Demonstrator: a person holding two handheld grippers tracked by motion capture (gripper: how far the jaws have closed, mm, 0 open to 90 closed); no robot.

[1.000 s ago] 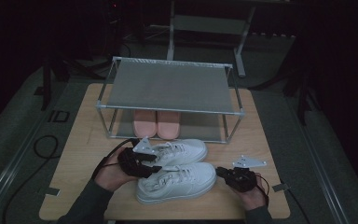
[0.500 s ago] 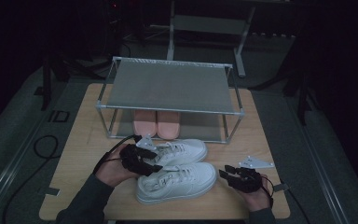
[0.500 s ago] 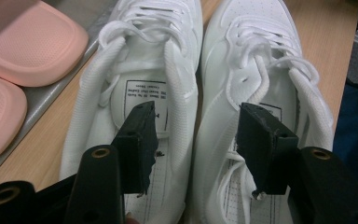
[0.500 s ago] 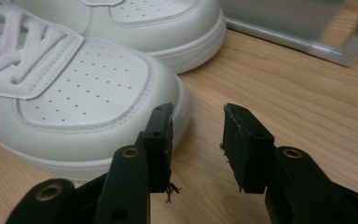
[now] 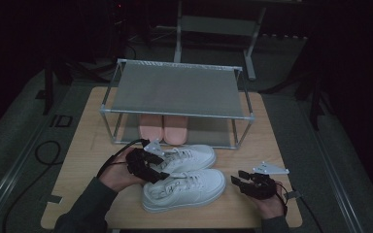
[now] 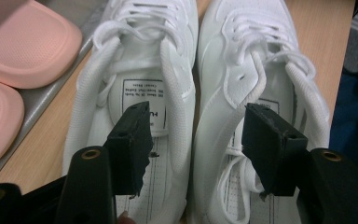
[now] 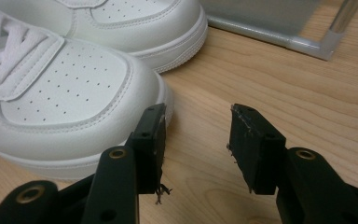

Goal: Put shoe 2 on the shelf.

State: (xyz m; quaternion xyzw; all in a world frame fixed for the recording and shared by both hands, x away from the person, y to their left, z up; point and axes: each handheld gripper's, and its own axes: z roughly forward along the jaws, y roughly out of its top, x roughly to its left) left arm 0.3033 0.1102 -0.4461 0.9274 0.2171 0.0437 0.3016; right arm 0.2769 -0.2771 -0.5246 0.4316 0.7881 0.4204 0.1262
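Sneakers, two white lace-up ones, sit side by side on the wooden table (image 5: 87,145) just in front of the metal shoe rack (image 5: 175,90). Near sneaker (image 5: 184,189) lies closest to the person, far sneaker (image 5: 189,156) just behind it, sides touching. Pink slippers (image 5: 162,127) on the rack's lower shelf are half hidden under the top shelf; only their ends show. Room around the table is too dark to make out.

Left gripper (image 5: 158,170) is over the heel ends of both sneakers, jaws wide apart. In the left gripper view one jaw hangs inside the collar of one sneaker, the other inside the collar of its neighbour, with the two touching inner walls between them; nothing pinched, contact with the fabric can't be told. Insole label print is unreadable.

Right gripper (image 5: 240,182) sits low over the table just beside the near sneaker's toe, jaws apart and empty. Left jaw is close to the toe's sole edge; touching or not, can't tell.
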